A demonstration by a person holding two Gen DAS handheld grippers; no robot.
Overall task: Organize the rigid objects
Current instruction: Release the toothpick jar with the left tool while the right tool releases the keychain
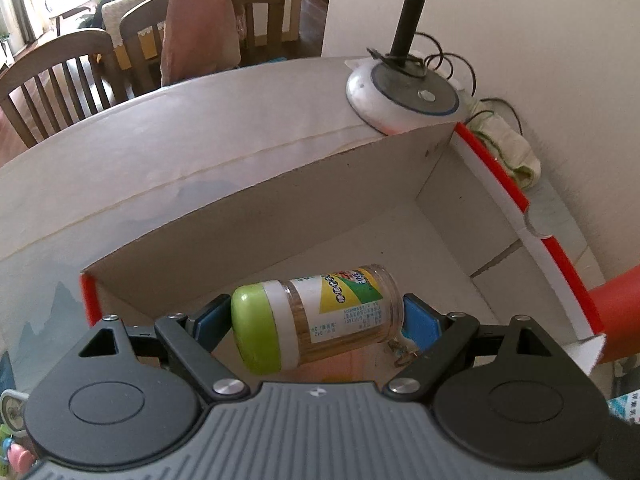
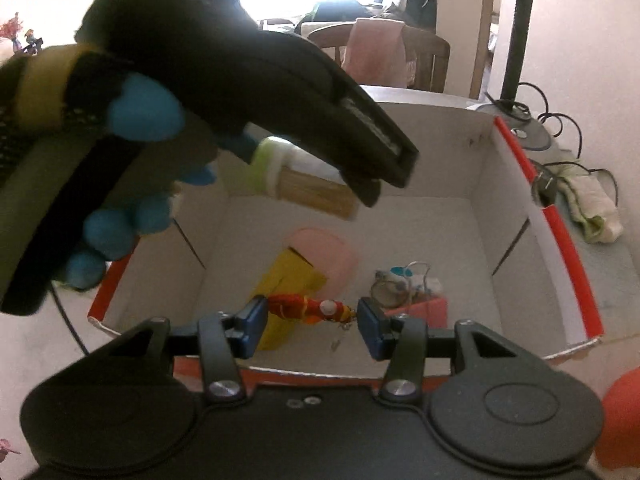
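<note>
My left gripper (image 1: 316, 322) is shut on a toothpick jar (image 1: 320, 312) with a green lid, gripped end to end between the blue pads (image 1: 420, 316). It hangs over an open white box with red edges (image 1: 492, 160). In the right wrist view the same jar (image 2: 308, 186) is above the box's far left corner, carried by a hand in a blue glove (image 2: 144, 112). My right gripper (image 2: 312, 320) holds a small red and yellow figure keychain (image 2: 304, 307) between its pads, above the near side of the box (image 2: 576, 276).
Inside the box lie a pink item (image 2: 332, 256), a yellow item (image 2: 288, 280), a small round trinket (image 2: 394, 284) and a pink-red block (image 2: 424, 308). A lamp base (image 1: 404, 96) and a cloth (image 1: 508, 148) sit behind the box. Wooden chairs (image 1: 60, 76) stand past the table.
</note>
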